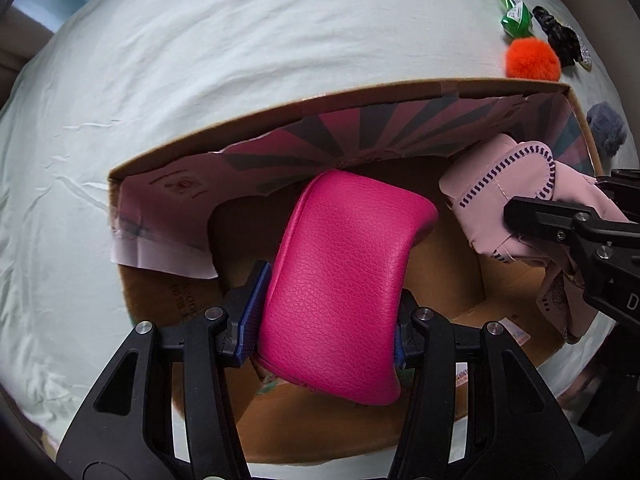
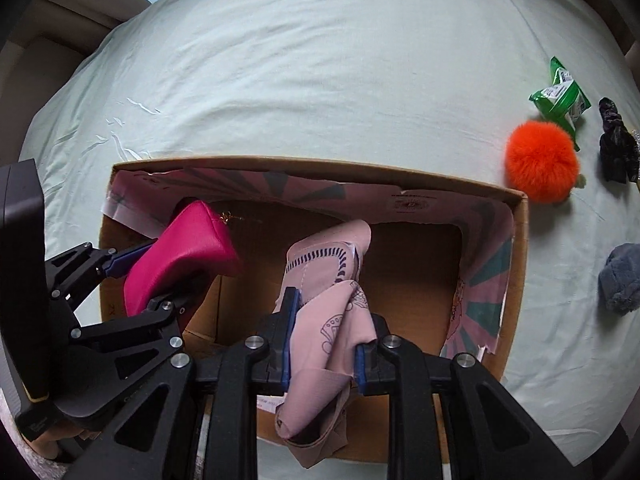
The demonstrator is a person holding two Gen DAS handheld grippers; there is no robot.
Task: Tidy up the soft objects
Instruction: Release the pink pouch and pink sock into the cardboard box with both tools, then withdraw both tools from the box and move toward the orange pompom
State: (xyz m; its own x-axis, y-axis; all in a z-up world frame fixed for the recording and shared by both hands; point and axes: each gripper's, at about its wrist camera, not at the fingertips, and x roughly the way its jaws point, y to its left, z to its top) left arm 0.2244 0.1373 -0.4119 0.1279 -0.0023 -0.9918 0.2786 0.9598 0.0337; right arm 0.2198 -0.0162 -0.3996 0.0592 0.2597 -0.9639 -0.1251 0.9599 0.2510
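My left gripper point(image 1: 326, 312) is shut on a magenta leather pouch point(image 1: 340, 280) and holds it over the open cardboard box point(image 1: 280, 106). My right gripper point(image 2: 322, 332) is shut on a pale pink fabric pouch point(image 2: 332, 312) with dark stitching, also above the box point(image 2: 520, 264). The pink pouch shows at the right of the left wrist view point(image 1: 508, 200). The magenta pouch shows at the left of the right wrist view point(image 2: 184, 256). The box floor under both is bare brown cardboard.
The box sits on a pale green sheet point(image 2: 320, 80). Beyond its right corner lie an orange pompom point(image 2: 542, 160), a green packet point(image 2: 560, 96), a black scrunchie point(image 2: 618, 152) and a grey fluffy item point(image 2: 622, 276). A torn pink paper lining point(image 1: 160, 216) hangs inside the box.
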